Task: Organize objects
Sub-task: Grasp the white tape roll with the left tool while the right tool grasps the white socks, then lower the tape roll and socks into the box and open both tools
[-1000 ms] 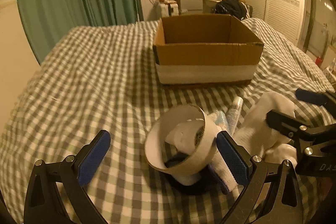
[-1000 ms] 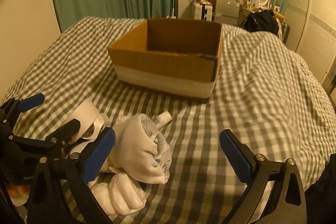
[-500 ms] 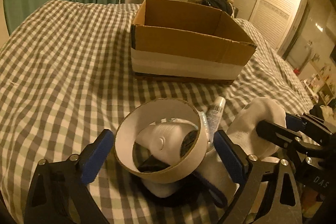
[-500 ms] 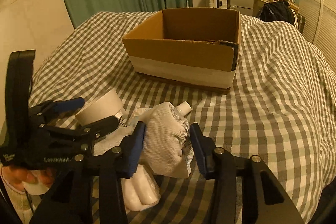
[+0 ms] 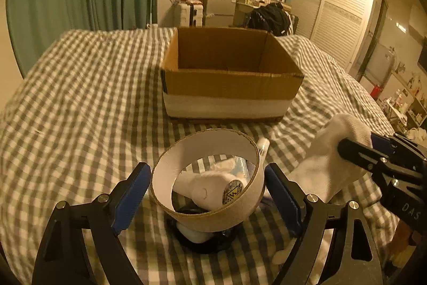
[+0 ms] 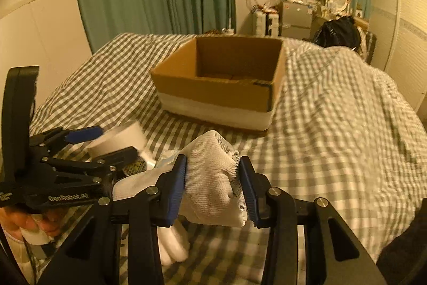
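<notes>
An open cardboard box (image 5: 229,87) stands on the checked bed; it also shows in the right wrist view (image 6: 218,95). My left gripper (image 5: 206,194) is shut on a wide white tape roll (image 5: 208,215), its pads against both sides. Through the ring I see a white device with a yellow label (image 5: 210,191) and a dark object under it. My right gripper (image 6: 212,186) is shut on a white knit glove (image 6: 213,178) and holds it off the bed; the glove also shows in the left wrist view (image 5: 328,164).
A small white tube (image 5: 263,146) lies behind the roll. A second white glove (image 6: 170,245) lies under my right gripper. The checked bedspread (image 5: 80,98) stretches left and back. Green curtains, a wardrobe and cluttered furniture stand beyond the bed.
My right gripper closed on the white glove and lifted it. My left gripper closed on the tape roll, which has turned more upright.
</notes>
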Demonstrator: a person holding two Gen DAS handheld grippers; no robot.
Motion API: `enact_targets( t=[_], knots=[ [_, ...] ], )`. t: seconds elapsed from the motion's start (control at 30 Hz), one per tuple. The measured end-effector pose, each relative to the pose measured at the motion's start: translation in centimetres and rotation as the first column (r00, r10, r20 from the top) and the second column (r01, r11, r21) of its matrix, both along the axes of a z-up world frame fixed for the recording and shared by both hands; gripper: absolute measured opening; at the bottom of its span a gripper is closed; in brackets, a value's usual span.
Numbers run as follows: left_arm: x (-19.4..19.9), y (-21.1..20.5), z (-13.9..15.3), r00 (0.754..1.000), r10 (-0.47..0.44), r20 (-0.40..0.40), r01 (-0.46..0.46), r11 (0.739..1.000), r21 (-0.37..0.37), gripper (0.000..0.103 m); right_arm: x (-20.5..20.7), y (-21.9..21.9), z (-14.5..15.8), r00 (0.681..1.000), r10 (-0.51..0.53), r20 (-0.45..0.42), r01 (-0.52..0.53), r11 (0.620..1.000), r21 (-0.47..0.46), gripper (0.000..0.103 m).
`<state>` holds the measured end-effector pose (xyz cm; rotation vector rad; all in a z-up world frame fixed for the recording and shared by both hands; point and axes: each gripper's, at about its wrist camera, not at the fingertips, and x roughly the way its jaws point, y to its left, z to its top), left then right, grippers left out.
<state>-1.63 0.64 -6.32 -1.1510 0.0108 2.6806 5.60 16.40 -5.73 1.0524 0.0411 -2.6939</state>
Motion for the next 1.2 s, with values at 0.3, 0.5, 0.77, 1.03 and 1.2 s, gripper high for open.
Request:
enact_targets(
  t=[0.3, 0.5, 0.77, 1.03, 1.2],
  knots=[
    [0.9, 0.7, 5.3, 0.995, 0.001, -0.098, -0.005, 0.999, -0.04, 0.089, 1.5, 1.7, 4.4, 0.994, -0.033, -0.109, 0.033, 0.999, -0.002, 0.039],
    [-1.3, 1.4, 9.0, 0.987, -0.023, -0.159, 0.018, 0.999, -0.033, 0.089, 0.5, 2.1, 8.8, 0.981, -0.019, -0.194, 0.021, 1.0, 0.005, 0.039],
    [-7.5, 1.9, 13.3, 0.979, -0.002, -0.204, 0.002, 1.0, 0.001, 0.089, -4.0, 2.1, 15.0, 0.959, -0.001, -0.283, -0.008, 1.0, -0.029, 0.039],
    [-15.0, 2.5, 14.6, 0.972, 0.032, -0.233, -0.045, 0.998, -0.049, 0.089, -12.1, 1.2, 17.4, 0.95, -0.022, -0.312, 0.019, 1.0, -0.01, 0.039],
    [-19.6, 3.8, 11.7, 0.974, 0.037, -0.222, -0.065, 0.99, -0.124, 0.089, -18.3, 0.4, 14.9, 0.963, -0.047, -0.264, 0.053, 0.998, 0.016, 0.039]
  ],
)
